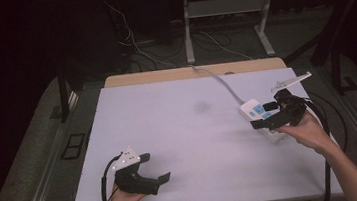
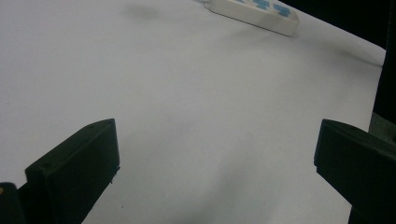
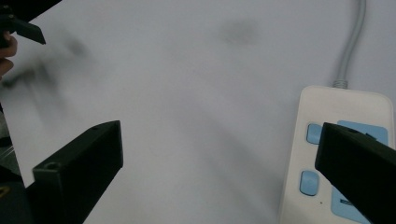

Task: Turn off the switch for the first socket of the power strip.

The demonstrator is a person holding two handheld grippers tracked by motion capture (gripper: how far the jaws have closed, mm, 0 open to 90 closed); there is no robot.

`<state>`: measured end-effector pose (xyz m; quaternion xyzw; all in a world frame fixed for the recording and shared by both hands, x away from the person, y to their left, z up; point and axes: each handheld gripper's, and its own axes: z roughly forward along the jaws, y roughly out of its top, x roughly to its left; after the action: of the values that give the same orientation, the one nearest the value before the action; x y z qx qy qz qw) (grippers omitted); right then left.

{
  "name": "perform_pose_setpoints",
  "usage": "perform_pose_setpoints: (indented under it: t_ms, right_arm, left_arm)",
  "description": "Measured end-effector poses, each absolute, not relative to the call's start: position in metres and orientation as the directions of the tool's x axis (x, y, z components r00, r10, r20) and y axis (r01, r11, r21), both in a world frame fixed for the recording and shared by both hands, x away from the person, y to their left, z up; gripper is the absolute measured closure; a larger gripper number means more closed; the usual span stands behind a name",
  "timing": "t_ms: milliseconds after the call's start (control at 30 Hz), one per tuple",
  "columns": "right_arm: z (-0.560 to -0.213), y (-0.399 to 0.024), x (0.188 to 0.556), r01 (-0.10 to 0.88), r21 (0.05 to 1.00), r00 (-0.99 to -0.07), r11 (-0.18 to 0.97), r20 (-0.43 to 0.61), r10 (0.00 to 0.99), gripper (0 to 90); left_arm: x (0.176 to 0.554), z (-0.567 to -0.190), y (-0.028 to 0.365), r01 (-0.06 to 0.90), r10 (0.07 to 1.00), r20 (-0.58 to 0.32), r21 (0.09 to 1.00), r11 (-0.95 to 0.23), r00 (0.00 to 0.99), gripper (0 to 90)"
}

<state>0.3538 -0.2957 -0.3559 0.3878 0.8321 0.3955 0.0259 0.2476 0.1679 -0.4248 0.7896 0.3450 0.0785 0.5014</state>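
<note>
Both jaw pairs spread, empty: my right gripper hovers over the power strip at the table's right edge, long axis running away diagonally; left gripper well apart.

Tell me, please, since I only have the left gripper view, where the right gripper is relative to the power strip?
Observer: In the high view the right gripper hovers over the power strip at the table's right side, open.
Operator: Thank you. Does the strip sit between its fingers?
Observer: Not squarely. In the right gripper view one finger overlaps the strip's blue switches; the other is over bare table.
Operator: Where does its cable go?
Observer: The cable runs from the strip across the table and off the far edge.
</note>
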Motion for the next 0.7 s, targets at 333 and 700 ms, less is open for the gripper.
perform_pose_setpoints:
  t_ms: [333, 700]
  right_arm:
    - [-0.350, -0.296, 0.368, 0.638, 0.666, -0.683, 0.386, 0.258, 0.683, 0.8]
    - [-0.348, -0.295, 0.386, 0.653, 0.650, -0.665, 0.388, 0.248, 0.704, 0.8]
  left_arm:
    - [0.248, -0.425, 0.168, 0.467, 0.622, -0.221, 0.845, -0.262, 0.751, 0.0]
    - [0.248, -0.425, 0.168, 0.466, 0.623, -0.222, 0.845, -0.261, 0.750, 0.0]
